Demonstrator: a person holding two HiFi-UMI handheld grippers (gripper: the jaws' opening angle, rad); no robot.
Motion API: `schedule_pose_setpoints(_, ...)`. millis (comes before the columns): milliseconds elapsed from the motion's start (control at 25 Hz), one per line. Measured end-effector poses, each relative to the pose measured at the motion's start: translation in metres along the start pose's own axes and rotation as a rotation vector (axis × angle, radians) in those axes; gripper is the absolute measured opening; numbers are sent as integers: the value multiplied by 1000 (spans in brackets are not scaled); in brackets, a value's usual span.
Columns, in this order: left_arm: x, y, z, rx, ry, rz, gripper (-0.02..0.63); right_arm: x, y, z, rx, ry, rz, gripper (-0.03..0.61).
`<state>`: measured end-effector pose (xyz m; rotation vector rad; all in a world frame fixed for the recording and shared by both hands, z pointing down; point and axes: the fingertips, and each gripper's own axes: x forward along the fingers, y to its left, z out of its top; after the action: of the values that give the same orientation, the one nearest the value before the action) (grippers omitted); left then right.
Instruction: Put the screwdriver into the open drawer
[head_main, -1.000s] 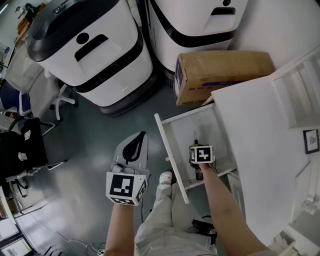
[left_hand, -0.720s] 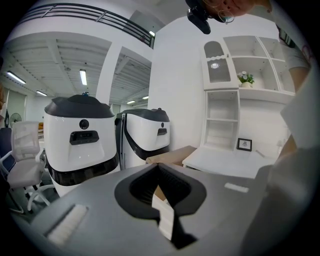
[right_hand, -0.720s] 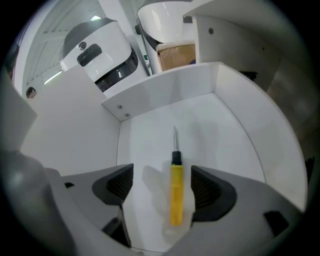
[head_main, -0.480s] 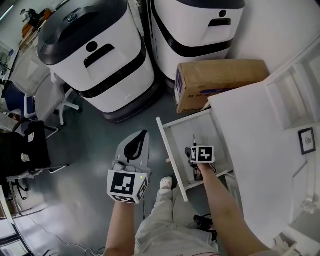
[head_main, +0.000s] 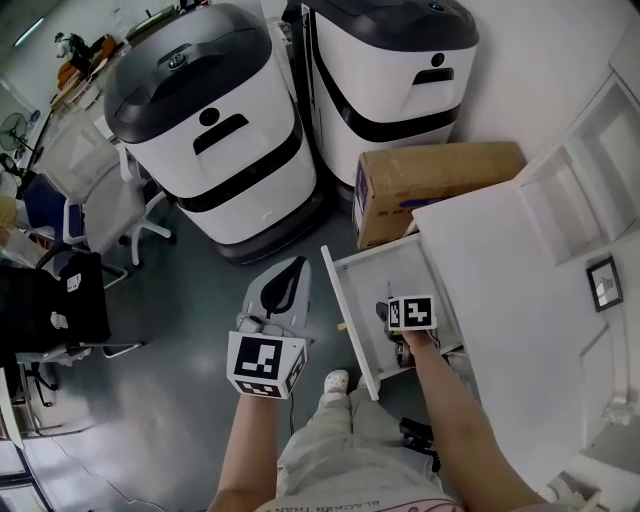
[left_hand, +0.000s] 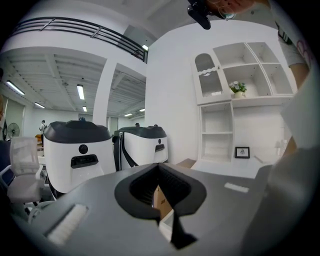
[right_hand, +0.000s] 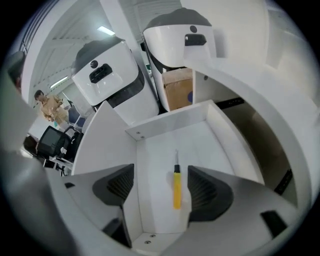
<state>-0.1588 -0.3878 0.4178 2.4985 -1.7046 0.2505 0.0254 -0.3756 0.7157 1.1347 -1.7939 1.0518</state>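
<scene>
The yellow-handled screwdriver (right_hand: 176, 187) lies flat on the floor of the open white drawer (right_hand: 165, 117), its tip pointing toward the drawer's back wall. My right gripper (right_hand: 161, 187) hangs above it, open, with both pads clear of the tool. In the head view the right gripper (head_main: 398, 325) sits over the drawer (head_main: 350, 315) and its marker cube hides most of the screwdriver. My left gripper (head_main: 285, 285) is held over the grey floor to the left of the drawer. It is shut and empty, with its jaws (left_hand: 159, 172) meeting at the tips.
Two big white-and-black machines (head_main: 215, 140) (head_main: 390, 60) stand behind the drawer, and a cardboard box (head_main: 430, 185) lies on the floor beside them. The white cabinet top (head_main: 500, 270) and a small framed picture (head_main: 603, 283) are at the right. Office chairs (head_main: 90, 190) stand at the left.
The right gripper has opened, let go of the screwdriver and lifted off it. The tool now rests in the drawer. The left gripper has risen too, still shut.
</scene>
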Motion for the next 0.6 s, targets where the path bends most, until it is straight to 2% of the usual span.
schedule_pose_setpoints(360, -11, -10, 33, 9, -79, -7, 8, -52, 13, 19, -30, -76, 26, 339)
schedule_pose_setpoints(600, -22, -26, 50, 26, -123, -31, 8, -95, 26, 29, -79, -175, 41, 337)
